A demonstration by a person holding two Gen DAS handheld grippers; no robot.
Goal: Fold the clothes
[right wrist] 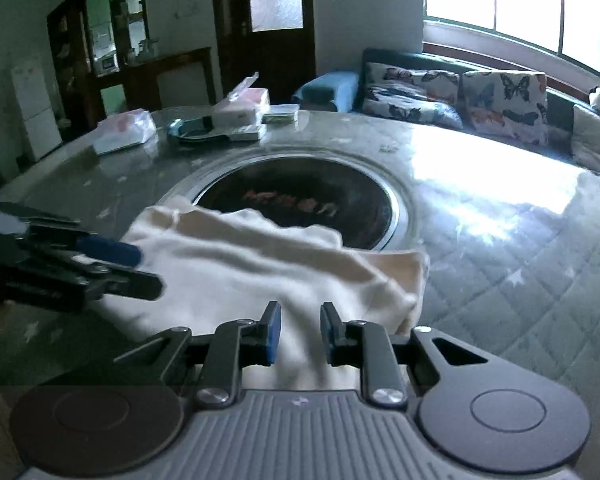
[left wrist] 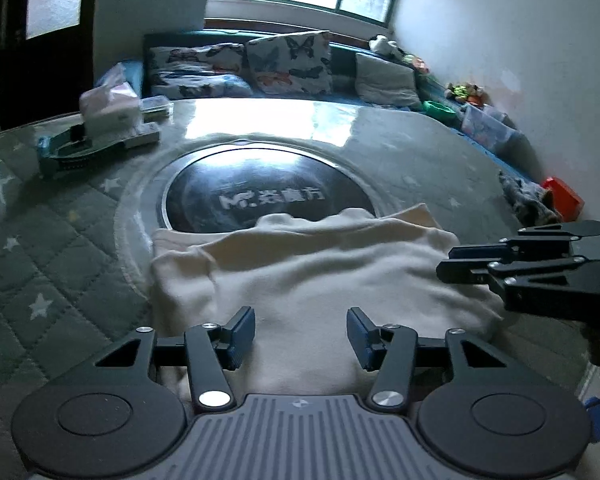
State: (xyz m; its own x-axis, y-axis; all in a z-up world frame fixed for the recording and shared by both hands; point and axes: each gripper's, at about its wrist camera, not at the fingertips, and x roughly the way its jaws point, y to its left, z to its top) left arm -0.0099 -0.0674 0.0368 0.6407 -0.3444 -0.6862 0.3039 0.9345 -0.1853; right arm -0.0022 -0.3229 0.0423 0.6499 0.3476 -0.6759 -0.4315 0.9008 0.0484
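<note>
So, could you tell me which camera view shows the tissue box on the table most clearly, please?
The right wrist view: the tissue box stands unobstructed at the table's far edge, with its pink-and-white top lit. In the left wrist view the same box sits near the left edge, blurred and dimmer, so its details are harder to make out.

The cream garment (left wrist: pixel 320 268) is looking like soft, matt knit cloth. The tabletop (right wrist: pixel 500 216) is gleaming, perhaps glass lying over quilted fabric. The left hand-held gripper (left wrist: pixel 301 334) is showing matt black plastic, shiny metal rivets and blue pads (left wrist: pixel 244 330).
</note>
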